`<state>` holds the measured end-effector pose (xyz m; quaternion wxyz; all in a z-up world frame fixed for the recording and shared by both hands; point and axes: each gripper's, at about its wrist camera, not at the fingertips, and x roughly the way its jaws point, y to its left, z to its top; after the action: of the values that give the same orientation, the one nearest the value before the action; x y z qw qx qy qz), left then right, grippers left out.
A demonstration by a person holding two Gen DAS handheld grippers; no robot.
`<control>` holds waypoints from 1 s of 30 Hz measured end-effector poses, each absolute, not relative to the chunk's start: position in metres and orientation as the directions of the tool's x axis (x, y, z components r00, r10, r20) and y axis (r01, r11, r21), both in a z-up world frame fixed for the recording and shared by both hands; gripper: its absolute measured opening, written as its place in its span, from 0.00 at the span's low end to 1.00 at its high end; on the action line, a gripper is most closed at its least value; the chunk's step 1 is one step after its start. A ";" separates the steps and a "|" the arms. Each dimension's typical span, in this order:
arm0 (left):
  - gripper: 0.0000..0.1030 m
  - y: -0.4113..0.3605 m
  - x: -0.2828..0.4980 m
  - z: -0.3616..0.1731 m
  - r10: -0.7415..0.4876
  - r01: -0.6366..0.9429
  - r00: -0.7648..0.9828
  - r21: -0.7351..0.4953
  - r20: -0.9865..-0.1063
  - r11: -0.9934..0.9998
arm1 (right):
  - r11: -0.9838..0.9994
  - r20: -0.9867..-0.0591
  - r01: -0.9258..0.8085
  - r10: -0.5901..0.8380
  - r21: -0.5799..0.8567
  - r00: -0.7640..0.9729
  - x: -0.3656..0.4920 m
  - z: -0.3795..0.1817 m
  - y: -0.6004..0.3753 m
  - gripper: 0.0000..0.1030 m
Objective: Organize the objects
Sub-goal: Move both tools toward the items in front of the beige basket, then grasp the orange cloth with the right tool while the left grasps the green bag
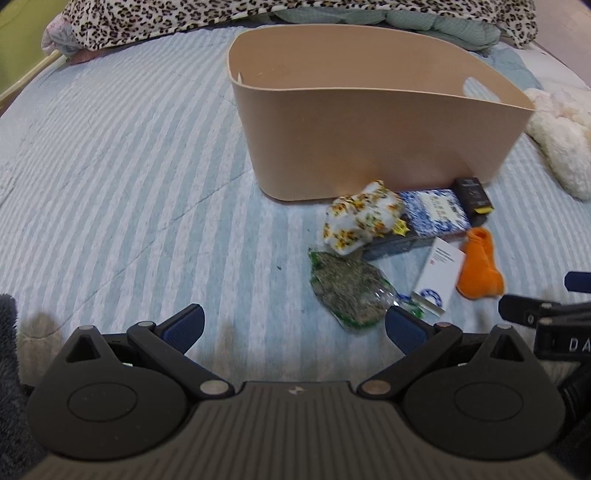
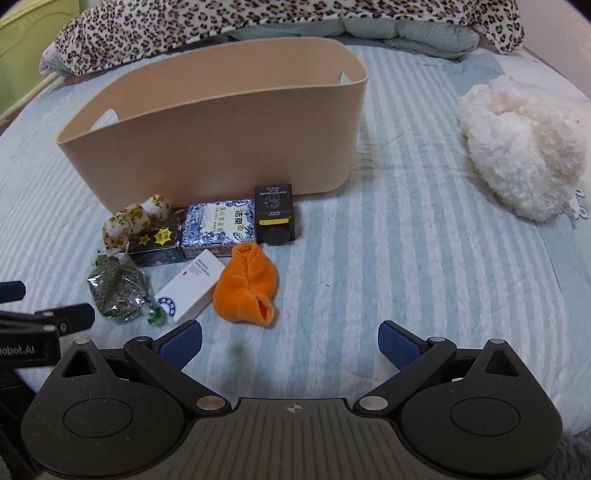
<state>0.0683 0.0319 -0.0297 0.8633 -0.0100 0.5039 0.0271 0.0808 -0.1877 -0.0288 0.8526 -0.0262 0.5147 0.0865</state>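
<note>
A beige bin (image 1: 369, 144) (image 2: 221, 147) stands on the striped bed. In front of it lie a floral cloth bundle (image 1: 360, 221) (image 2: 135, 219), a blue patterned box (image 1: 436, 212) (image 2: 218, 225), a small black box (image 1: 472, 199) (image 2: 275, 214), a white box (image 1: 437, 280) (image 2: 192, 290), an orange cloth (image 1: 480, 269) (image 2: 247, 288), a dark box with yellow stars (image 2: 155, 243) and a green bag of dried herbs (image 1: 347, 291) (image 2: 116, 291). My left gripper (image 1: 293, 328) is open and empty, left of the pile. My right gripper (image 2: 290, 341) is open and empty, near the orange cloth.
A fluffy white plush (image 2: 517, 147) (image 1: 557, 136) lies to the right of the bin. A leopard-print blanket (image 2: 258, 22) and a pale green quilt (image 2: 351, 31) are bunched at the far end of the bed.
</note>
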 end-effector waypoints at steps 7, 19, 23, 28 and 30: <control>1.00 0.037 0.091 -0.050 -0.004 -0.067 0.458 -0.039 -0.889 0.997 | 0.979 -0.902 -0.203 0.116 0.033 0.416 0.100 -0.047 -0.175 1.00; 0.86 0.033 0.106 -0.070 -0.096 -0.007 0.432 -0.110 -0.897 0.994 | 0.970 -0.909 -0.241 0.127 0.030 0.397 0.110 -0.067 -0.160 0.76; 0.55 0.034 0.102 -0.065 -0.125 0.016 0.463 -0.133 -0.878 0.991 | 0.963 -0.901 -0.267 0.140 0.028 0.410 0.107 -0.066 -0.153 0.54; 0.41 0.041 0.098 -0.060 -0.159 0.016 0.468 -0.171 -0.869 0.985 | 0.957 -0.892 -0.289 0.154 0.028 0.425 0.102 -0.064 -0.149 0.20; 0.39 0.044 0.094 -0.058 -0.160 0.011 0.469 -0.175 -0.869 0.984 | 0.958 -0.889 -0.284 0.156 0.030 0.430 0.099 -0.062 -0.150 0.11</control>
<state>0.0939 0.0440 -0.0580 0.8539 -0.0726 0.5129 -0.0498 0.0995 -0.1496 -0.0617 0.8434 -0.0623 0.5175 0.1305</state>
